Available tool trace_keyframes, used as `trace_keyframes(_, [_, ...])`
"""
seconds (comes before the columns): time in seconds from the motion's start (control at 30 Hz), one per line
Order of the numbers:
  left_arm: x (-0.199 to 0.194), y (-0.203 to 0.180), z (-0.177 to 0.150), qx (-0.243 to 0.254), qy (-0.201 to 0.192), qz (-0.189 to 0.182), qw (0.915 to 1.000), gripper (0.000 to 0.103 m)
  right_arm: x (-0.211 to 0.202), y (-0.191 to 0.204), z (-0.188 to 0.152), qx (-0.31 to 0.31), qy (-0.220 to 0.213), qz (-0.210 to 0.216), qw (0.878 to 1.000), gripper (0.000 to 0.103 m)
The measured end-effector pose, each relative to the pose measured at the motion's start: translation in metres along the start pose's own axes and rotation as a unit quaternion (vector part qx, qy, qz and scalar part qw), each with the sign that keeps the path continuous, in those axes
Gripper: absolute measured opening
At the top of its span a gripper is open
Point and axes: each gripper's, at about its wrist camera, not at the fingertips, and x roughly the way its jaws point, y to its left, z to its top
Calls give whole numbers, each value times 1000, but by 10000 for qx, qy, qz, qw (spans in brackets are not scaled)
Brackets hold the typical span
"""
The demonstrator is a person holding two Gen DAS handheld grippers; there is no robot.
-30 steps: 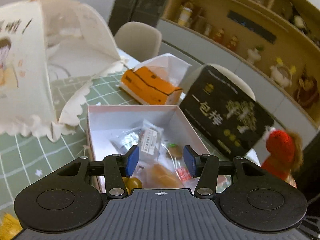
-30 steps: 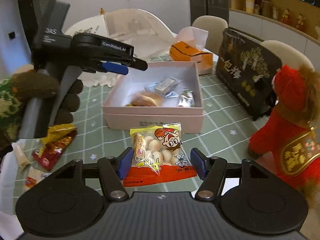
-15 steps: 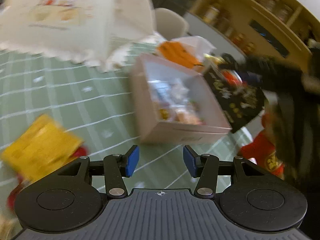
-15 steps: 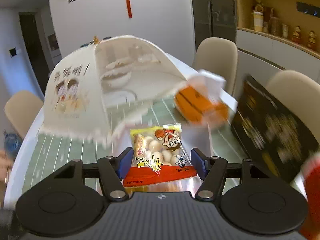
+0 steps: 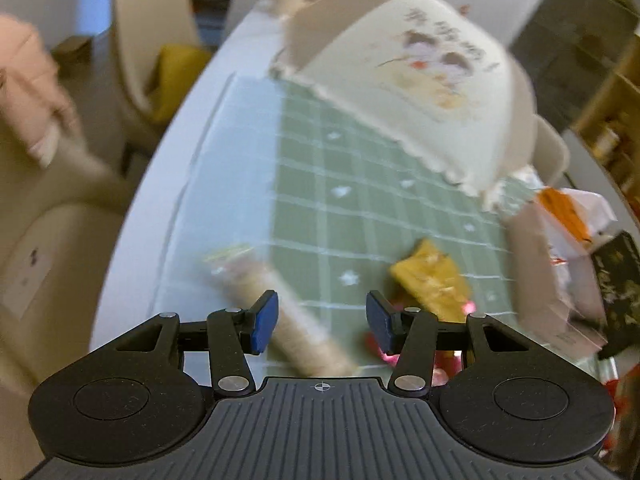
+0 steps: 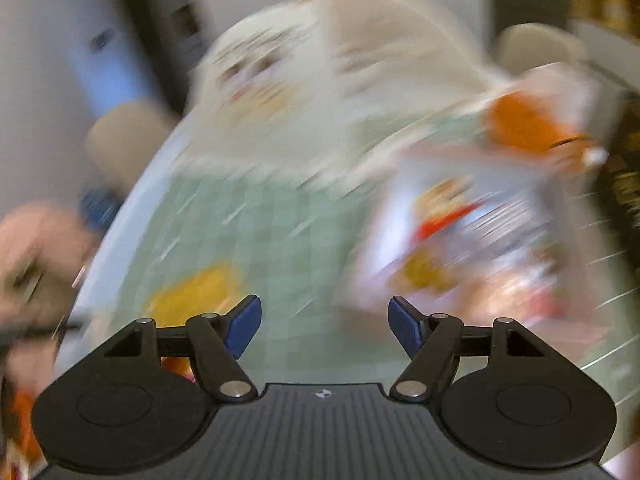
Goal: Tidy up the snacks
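Green grid cloth (image 5: 352,184) covers most of a pale round table (image 5: 168,184), with beige chairs (image 5: 152,28) around it; both views are smeared with motion blur.

Left gripper (image 5: 318,320): its blue pads (image 5: 264,320) stand apart with nothing between them. Just under and ahead of the left pad lies a long beige snack pack (image 5: 288,312), slanting across the cloth. Near the right pad lies a yellow packet (image 5: 430,280) with a red wrapper (image 5: 440,360) beside it, half hidden by the finger. Further right is the pink box (image 5: 536,264), then an orange tissue pack (image 5: 564,212) and a black carton (image 5: 620,284) at the frame's edge. Beyond these, a cream food cover (image 5: 432,92) with a cartoon print stands on the cloth.

Right gripper (image 6: 325,330): its jaws have just been opening and now stand wide, empty, over bare cloth. To their right the pink box (image 6: 568,336) holds a blurred heap of snack bags (image 6: 460,240); single bags cannot be told apart. A yellow packet (image 6: 192,300) lies to the left of the fingers. Behind the box are the orange tissue pack (image 6: 528,124) and the food cover (image 6: 320,80). At the far left edge is a blurred hand (image 6: 36,264).
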Motion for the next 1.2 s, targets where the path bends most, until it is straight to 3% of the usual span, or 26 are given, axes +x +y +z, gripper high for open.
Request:
trace_keyframes(0.1, [4, -2, -5, -34, 172, -8, 9998, 54, 16, 60, -37, -887, 449, 538, 9936, 71])
trace_keyframes(0.2, [5, -17, -10, 184, 222, -193, 9994, 54, 24, 114, -70, -1772, 531, 776, 9797, 71])
trace_keyframes(0.3, [5, -27, -11, 353, 256, -306, 9986, 54, 29, 151, -89, -2346, 461, 849, 9673, 71])
trace_keyframes(0.43, [3, -34, -13, 491, 239, -323, 9980, 54, 41, 167, -98, -2524, 485, 677, 9640, 71])
trace_keyframes(0.57, [3, -38, -10, 687, 208, -311, 9969, 54, 32, 150, -102, -2448, 435, 286, 9682, 71])
trace_keyframes(0.77, [16, -61, 8, 1171, 142, -473, 9919, 54, 9, 91, -106, -1891, 519, -483, 9794, 72])
trace_keyframes(0.87, [40, -81, 27, 1566, 117, -539, 9861, 54, -5, 65, -106, -1514, 513, -841, 9835, 72])
trace_keyframes(1.0, [80, -98, 39, 1704, 273, -346, 9844, 54, -19, 38, -102, -929, 457, -1101, 9885, 72])
trace_keyframes(1.1, [92, -113, 29, 1907, 525, -558, 9786, 51, -28, 24, -101, -600, 375, -1165, 9907, 72])
trace_keyframes(1.2, [85, -128, 8, 2326, 658, -894, 9662, 47, -34, 16, -106, -363, 318, -1190, 9917, 72])
